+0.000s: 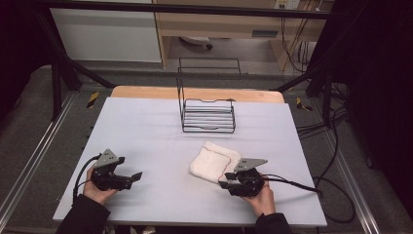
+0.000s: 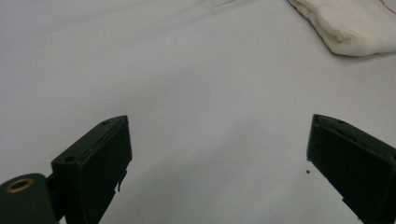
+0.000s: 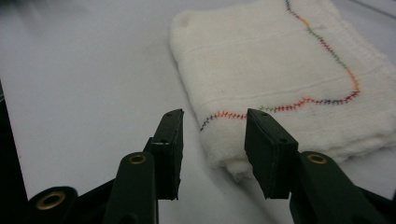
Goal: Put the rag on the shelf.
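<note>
One right gripper view shows the towel's (image 3: 280,70) multicoloured stitching up close.

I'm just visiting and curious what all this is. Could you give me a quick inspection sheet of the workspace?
Surface: pale grey table, bare in front of the left tool.
Job's things: folded white towel with coloured stitching, lying flat; black wire rack behind it.
Clutter: nothing seen.
Grippers: left tool open wide, apart from the towel; right tool open at the towel's corner.
Cables: black cable trailing from the right tool.
Surroundings: dark frame, wooden furniture beyond.
</note>
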`<state>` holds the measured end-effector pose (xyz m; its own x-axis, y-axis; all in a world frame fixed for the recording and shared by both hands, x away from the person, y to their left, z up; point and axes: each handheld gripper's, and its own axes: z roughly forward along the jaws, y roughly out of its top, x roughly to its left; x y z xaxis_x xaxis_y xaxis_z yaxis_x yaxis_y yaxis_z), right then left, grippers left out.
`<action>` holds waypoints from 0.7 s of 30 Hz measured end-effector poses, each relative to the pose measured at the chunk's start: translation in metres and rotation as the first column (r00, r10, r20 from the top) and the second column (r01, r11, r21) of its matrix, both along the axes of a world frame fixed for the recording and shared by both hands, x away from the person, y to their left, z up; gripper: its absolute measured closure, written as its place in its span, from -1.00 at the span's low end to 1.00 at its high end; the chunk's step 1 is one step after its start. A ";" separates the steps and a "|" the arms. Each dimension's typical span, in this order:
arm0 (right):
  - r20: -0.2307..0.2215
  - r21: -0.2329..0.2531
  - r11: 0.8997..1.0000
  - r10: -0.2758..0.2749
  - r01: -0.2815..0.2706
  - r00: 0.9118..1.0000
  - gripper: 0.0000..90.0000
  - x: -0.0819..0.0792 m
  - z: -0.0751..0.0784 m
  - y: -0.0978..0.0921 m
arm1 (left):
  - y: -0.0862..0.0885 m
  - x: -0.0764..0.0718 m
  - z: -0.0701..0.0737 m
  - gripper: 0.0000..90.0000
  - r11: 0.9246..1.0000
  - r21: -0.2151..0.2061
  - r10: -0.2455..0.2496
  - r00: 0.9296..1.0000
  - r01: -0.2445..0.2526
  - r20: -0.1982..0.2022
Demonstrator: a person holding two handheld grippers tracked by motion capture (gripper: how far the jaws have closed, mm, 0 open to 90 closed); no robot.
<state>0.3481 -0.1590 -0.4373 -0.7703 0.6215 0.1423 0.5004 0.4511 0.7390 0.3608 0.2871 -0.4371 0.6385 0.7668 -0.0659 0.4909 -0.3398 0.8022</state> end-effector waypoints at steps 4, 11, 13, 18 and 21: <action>0.016 -0.044 0.999 -0.005 0.006 1.000 0.44 0.002 -0.005 0.002 | 0.000 0.000 0.000 -0.86 1.000 0.000 -0.002 1.000 0.002 0.001; 0.023 -0.067 0.998 -0.019 0.020 1.000 0.86 0.009 -0.008 0.004 | -0.001 0.000 0.000 -0.86 1.000 0.000 -0.007 1.000 0.007 -0.002; -0.001 -0.066 0.997 -0.034 0.034 0.999 0.88 0.010 -0.006 0.005 | -0.001 0.000 0.000 -0.86 1.000 -0.001 -0.006 1.000 0.006 -0.003; -0.032 -0.026 1.000 -0.010 0.009 0.999 0.89 0.004 -0.001 0.014 | -0.001 0.000 0.001 -0.86 1.000 0.001 0.000 1.000 0.000 -0.016; -0.058 0.012 1.000 0.006 -0.006 0.998 0.89 -0.002 0.001 0.023 | -0.002 0.000 0.001 -0.86 1.000 0.000 0.002 1.000 -0.002 -0.017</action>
<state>0.3459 -0.1359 -0.4367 -0.7643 0.6149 0.1944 0.5400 0.4454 0.7142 0.3607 0.2849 -0.4357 0.6358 0.7680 -0.0767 0.5050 -0.3388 0.7939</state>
